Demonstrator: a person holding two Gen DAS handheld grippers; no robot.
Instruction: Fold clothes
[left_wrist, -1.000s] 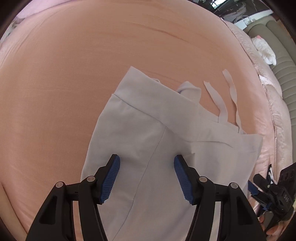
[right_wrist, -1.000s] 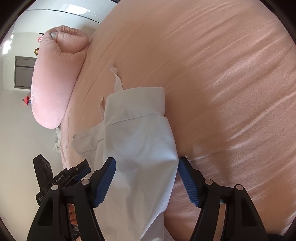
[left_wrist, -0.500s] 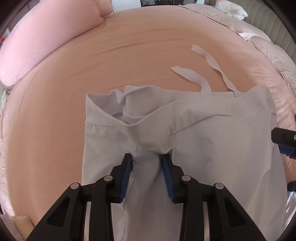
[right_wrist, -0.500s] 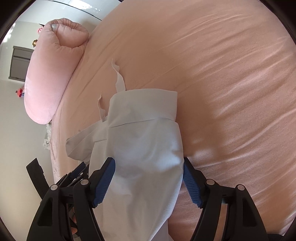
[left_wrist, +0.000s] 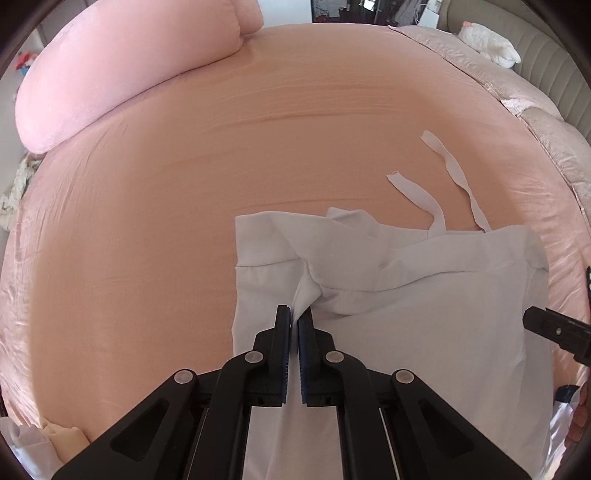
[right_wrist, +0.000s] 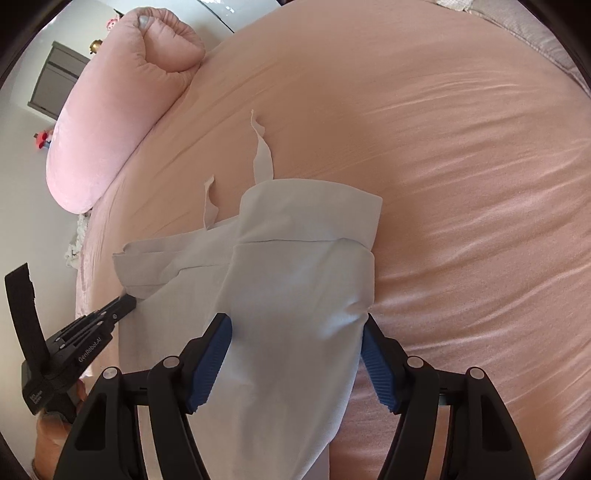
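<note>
A pale grey pair of cloth trousers (left_wrist: 424, 314) lies on the peach-sheeted bed (left_wrist: 184, 184), its two flat drawstrings (left_wrist: 454, 173) trailing onto the sheet beyond the waistband. A long pink plush bolster (left_wrist: 122, 70) lies along the bed's far-left edge — well apart from the trousers.

White trousers (right_wrist: 295, 295) on pink bedsheet (right_wrist: 461, 166)

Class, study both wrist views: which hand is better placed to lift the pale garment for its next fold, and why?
Left. The left tongs are shut on a pinched ridge of the pale garment. The right tongs straddle the cloth, their jaws closing, with no firm grip yet.
</note>
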